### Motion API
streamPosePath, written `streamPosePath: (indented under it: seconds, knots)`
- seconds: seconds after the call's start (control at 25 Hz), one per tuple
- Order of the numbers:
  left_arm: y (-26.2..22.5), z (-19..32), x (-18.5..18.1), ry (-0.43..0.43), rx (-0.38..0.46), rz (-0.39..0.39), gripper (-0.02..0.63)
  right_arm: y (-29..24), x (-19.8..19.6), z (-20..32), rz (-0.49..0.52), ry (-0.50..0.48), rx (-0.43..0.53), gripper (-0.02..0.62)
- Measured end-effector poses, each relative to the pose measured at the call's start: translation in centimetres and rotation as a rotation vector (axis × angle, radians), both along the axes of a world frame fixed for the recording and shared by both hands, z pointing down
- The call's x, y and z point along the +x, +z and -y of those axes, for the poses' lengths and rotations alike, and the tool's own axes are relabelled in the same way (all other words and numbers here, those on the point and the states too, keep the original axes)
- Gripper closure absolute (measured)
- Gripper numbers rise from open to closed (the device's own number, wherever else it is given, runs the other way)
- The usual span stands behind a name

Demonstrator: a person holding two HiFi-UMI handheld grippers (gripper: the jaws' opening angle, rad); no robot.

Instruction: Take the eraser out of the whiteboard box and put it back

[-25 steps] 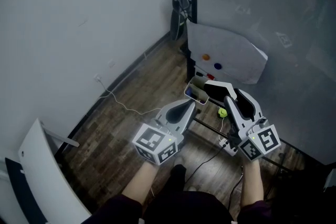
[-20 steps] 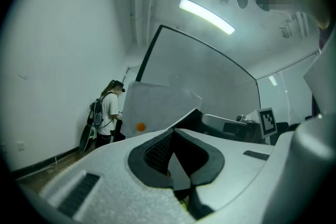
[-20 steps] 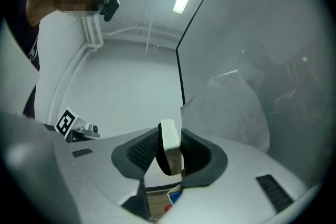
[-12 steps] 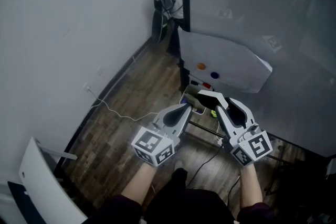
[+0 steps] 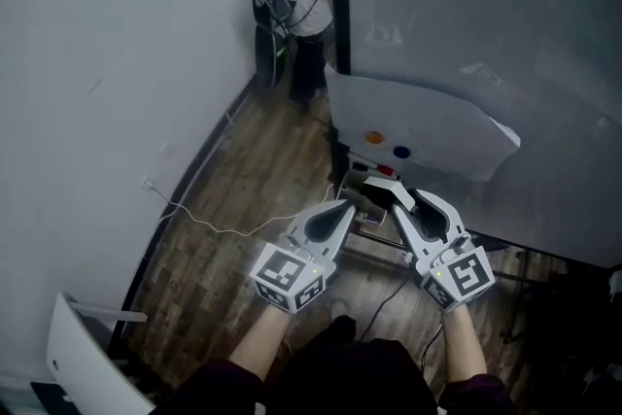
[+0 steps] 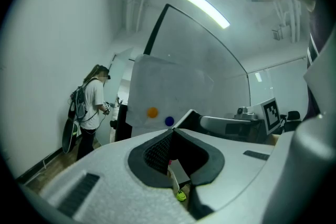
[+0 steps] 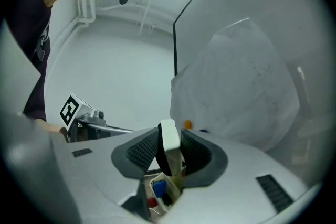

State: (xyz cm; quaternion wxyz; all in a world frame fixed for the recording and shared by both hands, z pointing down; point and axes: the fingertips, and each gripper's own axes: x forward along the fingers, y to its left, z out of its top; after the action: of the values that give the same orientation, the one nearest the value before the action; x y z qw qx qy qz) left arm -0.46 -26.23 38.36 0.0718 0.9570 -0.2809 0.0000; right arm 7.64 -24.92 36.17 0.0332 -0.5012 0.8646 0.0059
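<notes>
Both the pale grey left tongs (image 5: 347, 206) and right tongs (image 5: 409, 198) carry cubes of black-and-white square markers. The white eraser (image 7: 169, 145) has a black side. The white whiteboard box (image 7: 169, 201) shows blue and red pieces. At centre right of the head view, an orange dot (image 5: 374, 138) and a blue dot (image 5: 401, 152) mark the white board (image 5: 447, 126). The plank floor (image 5: 243, 199) is dark brown wood grain.

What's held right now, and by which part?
The right gripper clamps the eraser across its black felt face and white back; the left gripper holds nothing.
</notes>
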Motion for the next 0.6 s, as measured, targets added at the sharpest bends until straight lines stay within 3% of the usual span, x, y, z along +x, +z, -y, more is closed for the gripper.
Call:
streamPosePath:
  seconds: [0.2,0.6]
  knots:
    - [0.2,0.9,-0.4,0.025,-0.011,-0.012,0.601,0.5,-0.4,0.8,-0.063,0.011,0.000,0.474]
    - [3.6,2.4,0.7,0.020,-0.057,-0.001,0.601,4.6,-0.7,3.3,-0.170,-0.067,-0.044,0.474]
